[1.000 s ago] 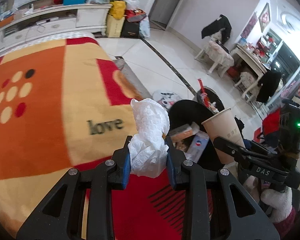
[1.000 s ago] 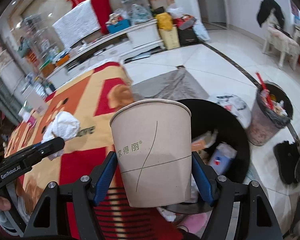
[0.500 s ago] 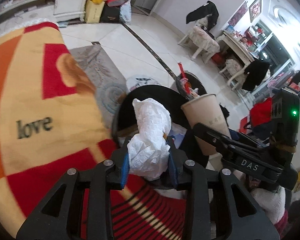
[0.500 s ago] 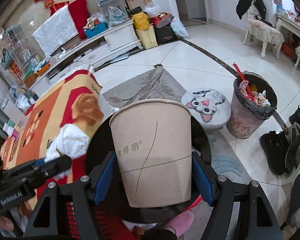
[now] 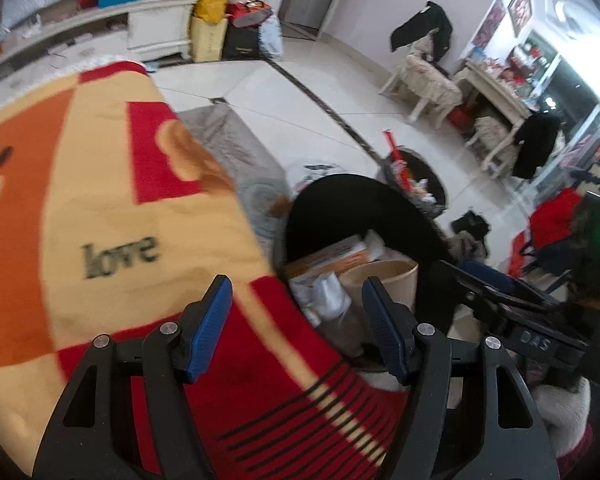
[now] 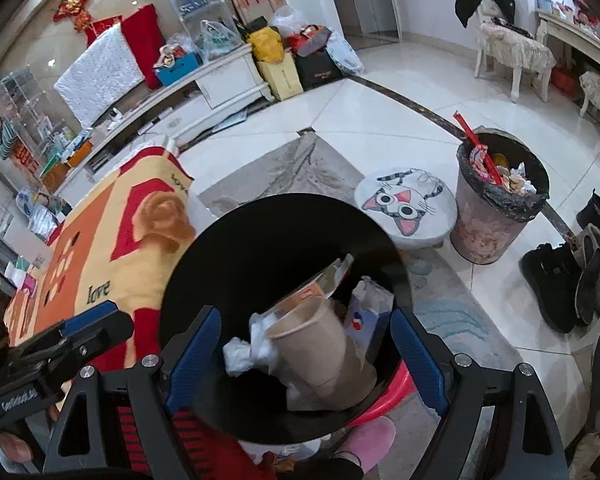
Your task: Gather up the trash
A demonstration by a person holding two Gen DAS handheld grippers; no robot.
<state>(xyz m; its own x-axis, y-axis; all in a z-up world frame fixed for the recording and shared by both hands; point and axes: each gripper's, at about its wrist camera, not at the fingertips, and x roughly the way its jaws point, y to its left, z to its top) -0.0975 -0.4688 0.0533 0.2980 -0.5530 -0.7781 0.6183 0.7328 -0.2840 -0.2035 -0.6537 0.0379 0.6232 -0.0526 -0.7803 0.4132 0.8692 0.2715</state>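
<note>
We hold the left gripper [image 5: 296, 326] with its blue-padded fingers [image 5: 211, 326] spread and opening wider, nothing pinched between them. Ahead of them and to their right gapes the black-lined trash bin [image 5: 342, 200], just beside the edge of the red-and-yellow "love" blanket [image 5: 100, 200], which runs under the left finger.

Our right gripper [image 6: 306, 350] is also spreading, its fingers [image 6: 194, 346] apart and pressing on nothing. Beyond and below the tips, seen in the gap between them, the paper cup [image 6: 320, 346] lies tilted inside the bin, mouth toward the upper left. A crumpled white tissue [image 6: 246, 350] sits touching the cup's rim, nearer the left finger. An orange carton [image 6: 312, 286] and a white packet [image 6: 370, 306] lie in the bin beyond the cup.
</note>
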